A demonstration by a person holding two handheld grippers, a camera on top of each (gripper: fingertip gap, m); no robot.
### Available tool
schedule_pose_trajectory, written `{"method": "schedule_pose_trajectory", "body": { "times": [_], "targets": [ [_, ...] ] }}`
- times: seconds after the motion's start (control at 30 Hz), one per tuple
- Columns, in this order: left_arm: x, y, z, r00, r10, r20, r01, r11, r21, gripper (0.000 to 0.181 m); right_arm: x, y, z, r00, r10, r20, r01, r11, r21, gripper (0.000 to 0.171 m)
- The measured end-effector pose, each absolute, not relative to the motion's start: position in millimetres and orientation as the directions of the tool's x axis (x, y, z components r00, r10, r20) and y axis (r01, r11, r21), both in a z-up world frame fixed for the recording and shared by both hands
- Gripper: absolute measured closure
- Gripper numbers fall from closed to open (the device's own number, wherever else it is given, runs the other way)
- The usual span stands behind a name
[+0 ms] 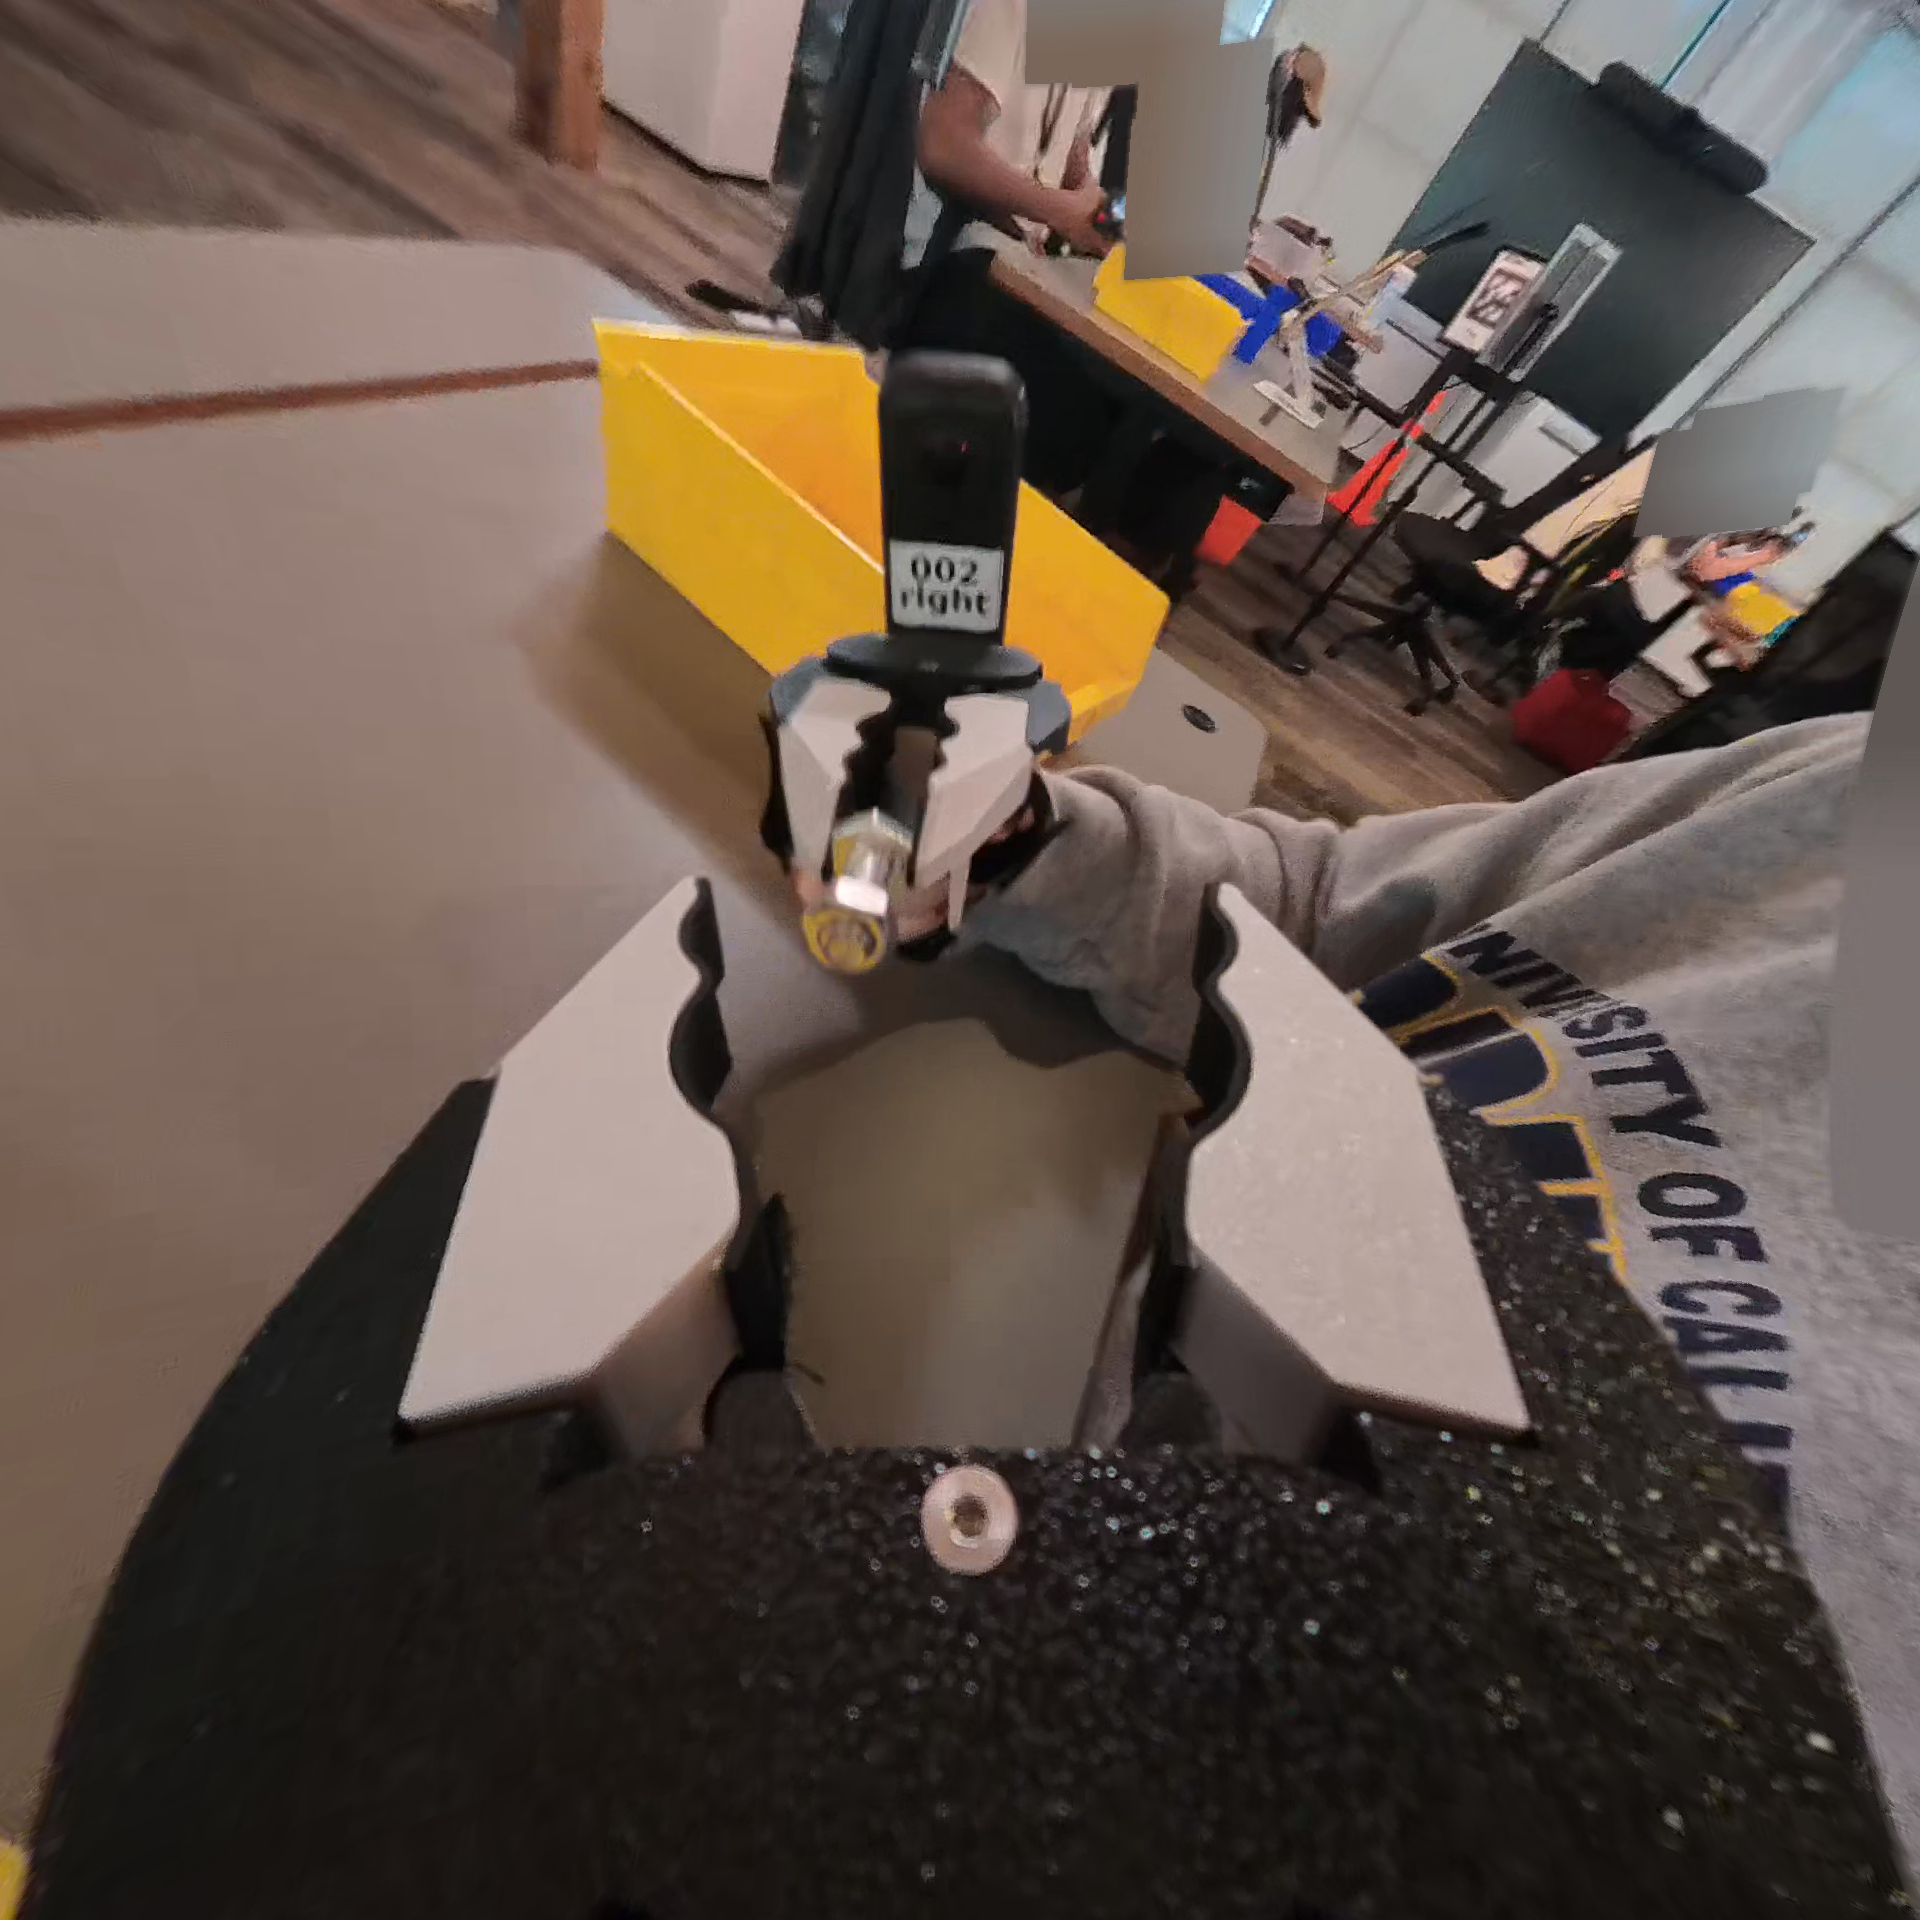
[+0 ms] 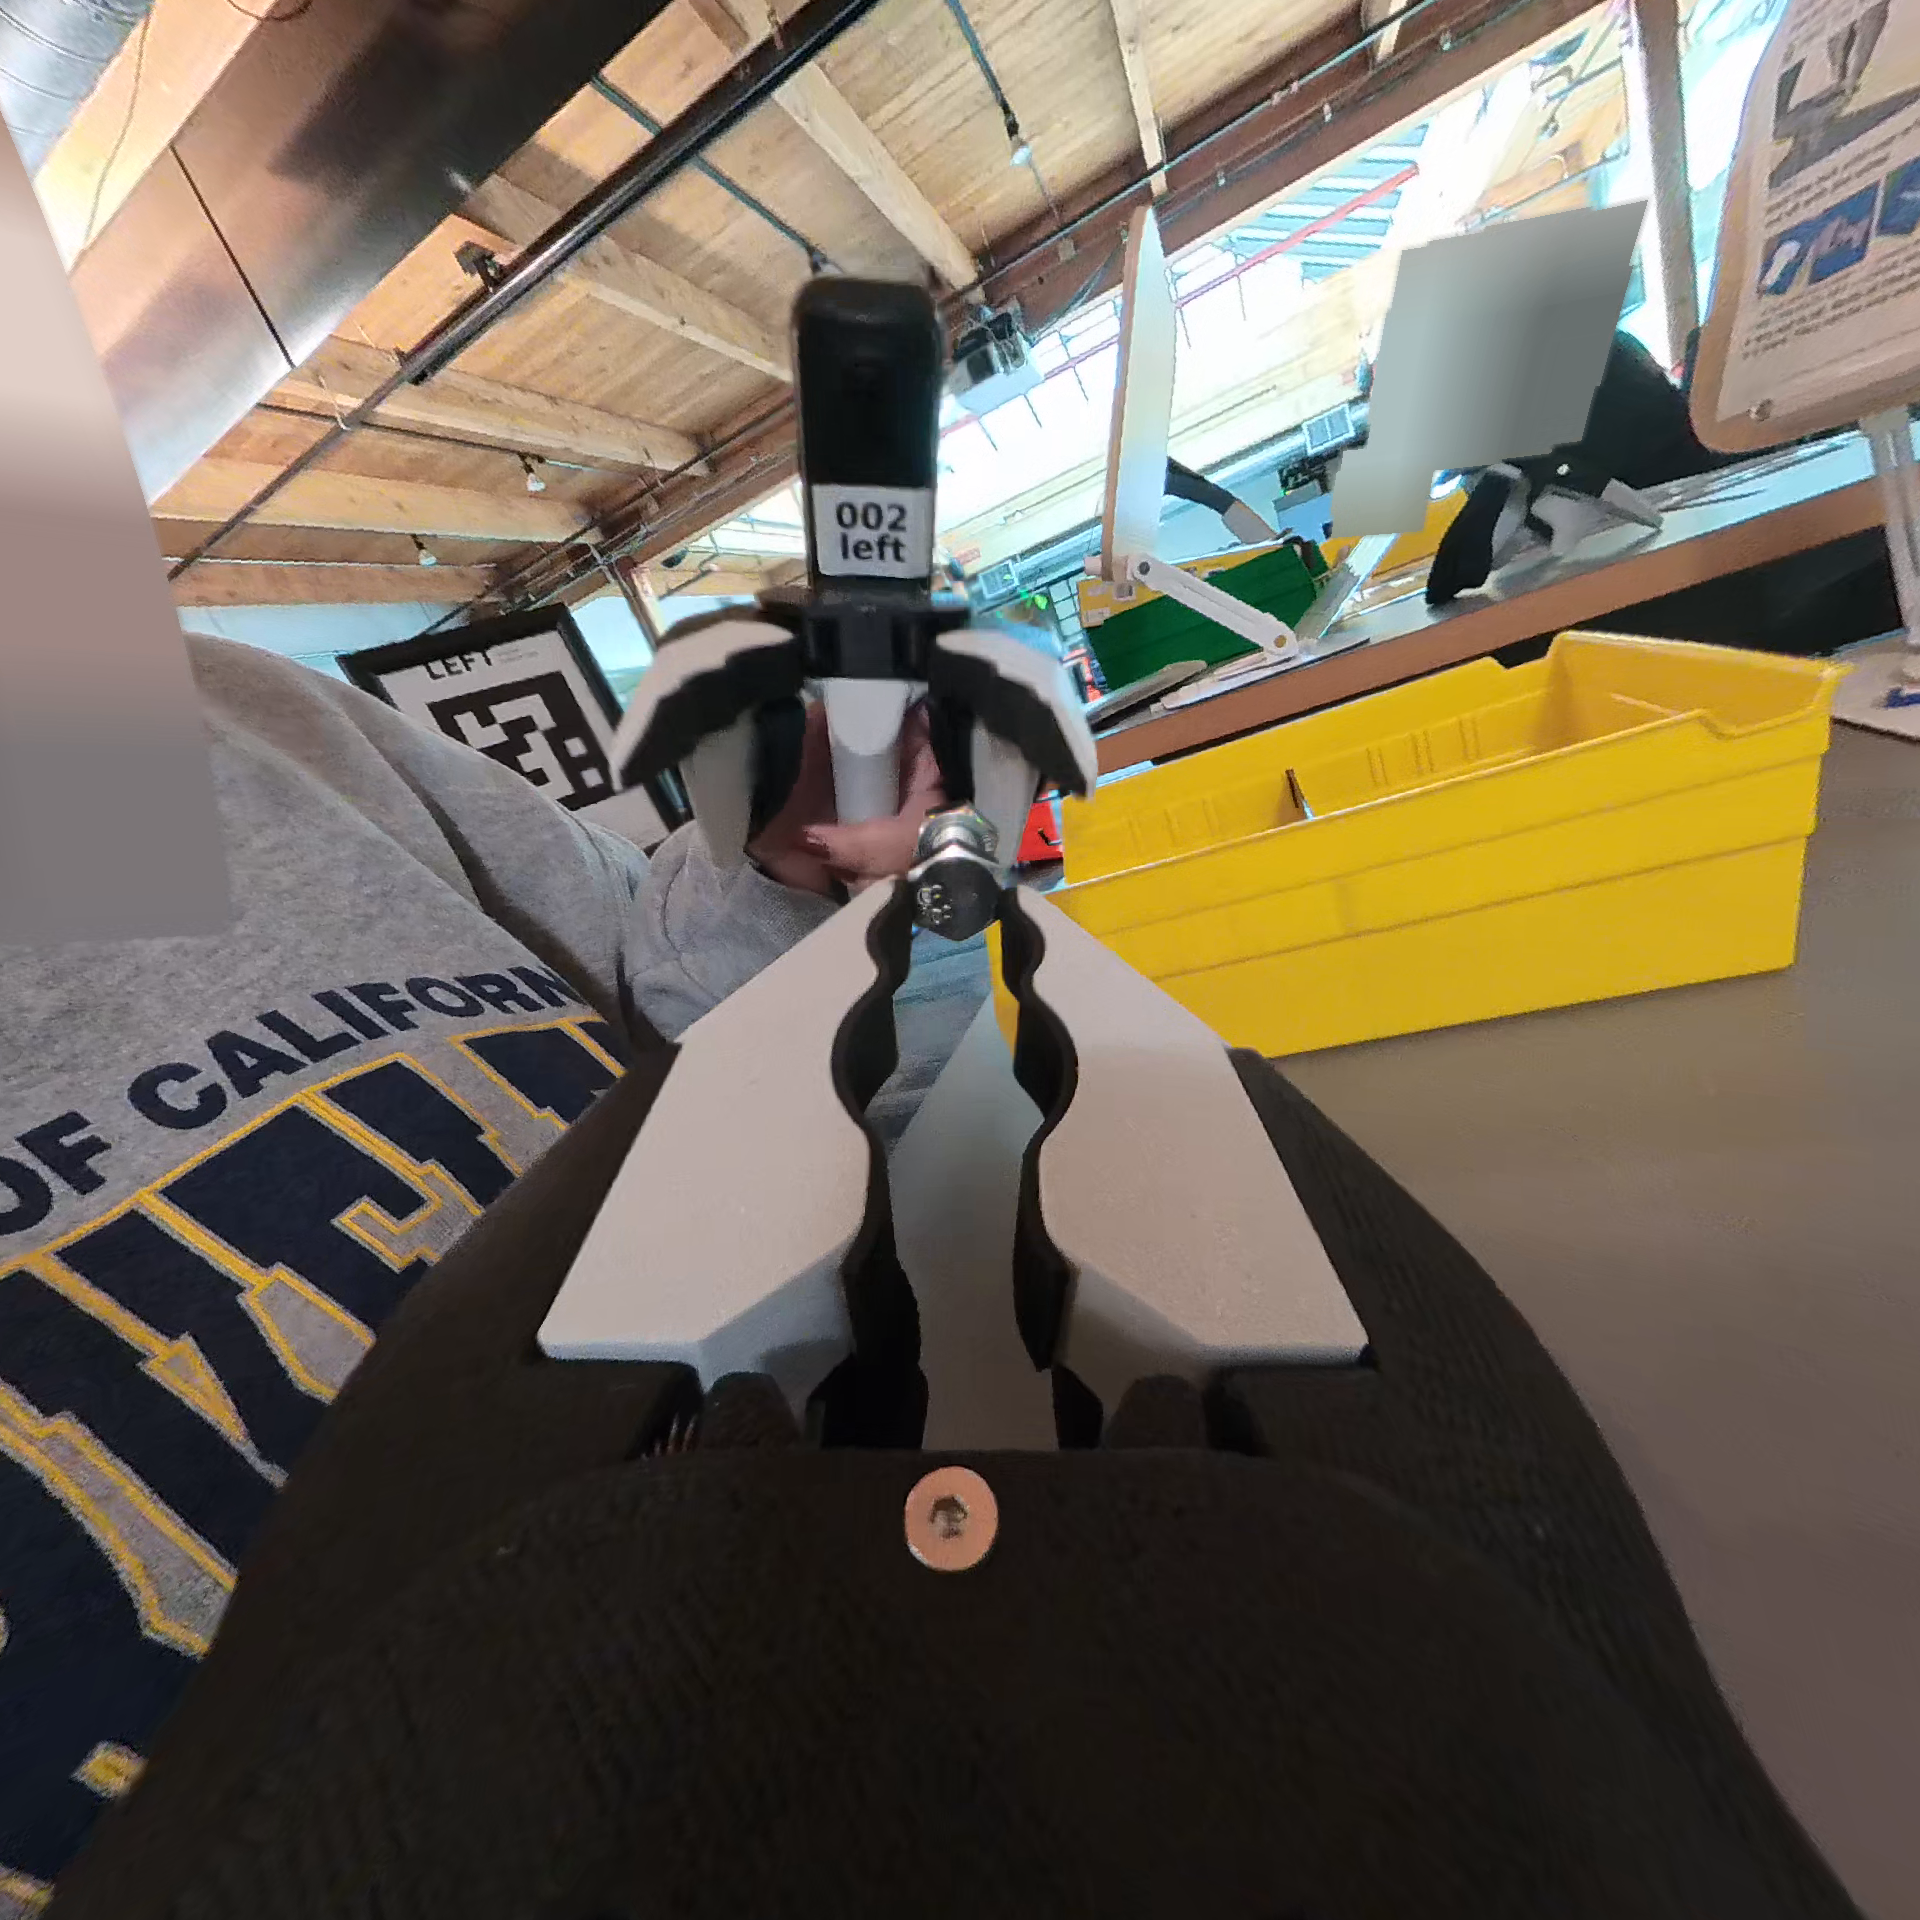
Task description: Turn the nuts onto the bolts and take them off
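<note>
My right gripper is shut on a silver bolt; its hex head sits between the fingertips and a nut is on the shank just beyond. In the left wrist view the right gripper faces the camera, and the bolt sticks out of it toward me with a nut at its near end. My left gripper is wide open and empty, its fingertips just short of the bolt's end. It shows open in the right wrist view, right behind the bolt.
A yellow bin stands on the grey table behind the grippers; it is to the right in the right wrist view. The holder's grey sweatshirt is close by. People work at another table farther back.
</note>
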State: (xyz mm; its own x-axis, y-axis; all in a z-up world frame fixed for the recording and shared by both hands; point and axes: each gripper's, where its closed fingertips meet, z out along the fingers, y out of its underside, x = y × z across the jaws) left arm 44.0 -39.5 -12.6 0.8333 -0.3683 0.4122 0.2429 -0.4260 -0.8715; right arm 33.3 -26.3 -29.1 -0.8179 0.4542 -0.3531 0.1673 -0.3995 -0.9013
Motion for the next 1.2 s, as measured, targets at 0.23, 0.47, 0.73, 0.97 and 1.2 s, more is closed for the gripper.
{"method": "schedule_pose_trajectory", "body": {
  "times": [0.23, 0.47, 0.73, 0.97, 1.2],
  "targets": [
    [65.0, -39.1, -24.7, 0.752, -0.417, 0.51, 0.296, -0.478, -0.827, 0.087, 31.1, -23.3, -29.8, -0.809, 0.466, -0.359, 0.162, -0.411, -0.897, 0.156],
    [46.2, -37.0, -15.8, 0.814, -0.365, 0.452, 0.286, -0.426, -0.858, 0.089, 33.9, -30.4, -32.0, -0.822, 0.451, -0.347, 0.17, -0.387, -0.906, 0.156],
    [64.2, -40.1, -25.1, 0.717, -0.419, 0.557, 0.351, -0.473, -0.808, 0.082, 29.5, -26.2, -34.9, -0.8, 0.498, -0.334, 0.149, -0.374, -0.915, 0.156],
    [51.2, -39.8, -11.5, 0.776, -0.407, 0.481, 0.324, -0.396, -0.859, 0.086, 35.5, -37.6, -38.7, -0.83, 0.46, -0.317, 0.172, -0.328, -0.929, 0.156],
    [65.9, -41.4, -23.9, 0.729, -0.428, 0.535, 0.333, -0.461, -0.823, 0.082, 30.5, -25.1, -30.4, -0.796, 0.538, -0.278, 0.088, -0.352, -0.932, 0.156]
  ]
}}
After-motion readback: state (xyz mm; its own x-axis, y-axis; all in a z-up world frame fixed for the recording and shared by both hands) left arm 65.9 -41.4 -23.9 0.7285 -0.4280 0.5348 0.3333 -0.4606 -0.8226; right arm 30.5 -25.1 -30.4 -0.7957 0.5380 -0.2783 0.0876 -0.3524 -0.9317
